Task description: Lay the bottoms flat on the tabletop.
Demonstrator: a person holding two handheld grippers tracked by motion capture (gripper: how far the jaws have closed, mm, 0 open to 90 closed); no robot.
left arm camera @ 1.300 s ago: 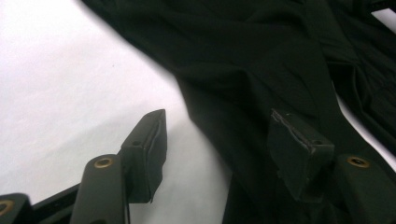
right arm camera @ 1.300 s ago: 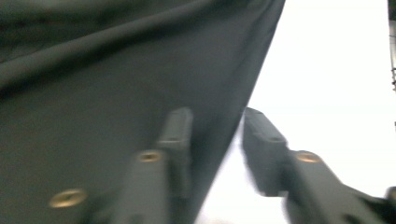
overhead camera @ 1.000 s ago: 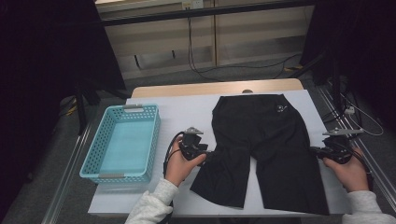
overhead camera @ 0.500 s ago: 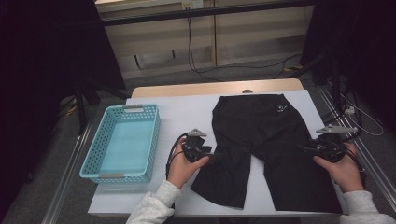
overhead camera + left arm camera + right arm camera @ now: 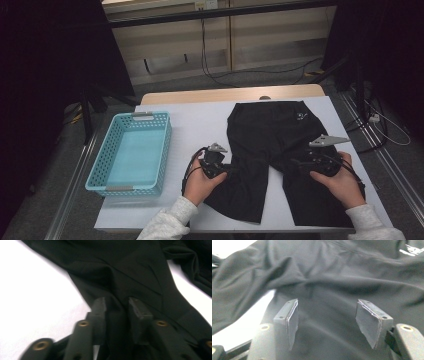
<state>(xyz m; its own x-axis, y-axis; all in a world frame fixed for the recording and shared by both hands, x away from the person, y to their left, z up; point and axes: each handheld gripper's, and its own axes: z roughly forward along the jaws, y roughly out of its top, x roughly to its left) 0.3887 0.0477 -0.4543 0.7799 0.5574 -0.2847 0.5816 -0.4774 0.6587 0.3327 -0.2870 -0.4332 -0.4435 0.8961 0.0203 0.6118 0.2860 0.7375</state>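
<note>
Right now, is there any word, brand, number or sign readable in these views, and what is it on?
No text can be read.
Small white mark near the waistband of the black shorts: too small and blurred to read in the high view.
The same white mark at the top right edge of the right gripper view: cut off and blurred, unreadable.
Turquoise basket: no label visible.
</note>
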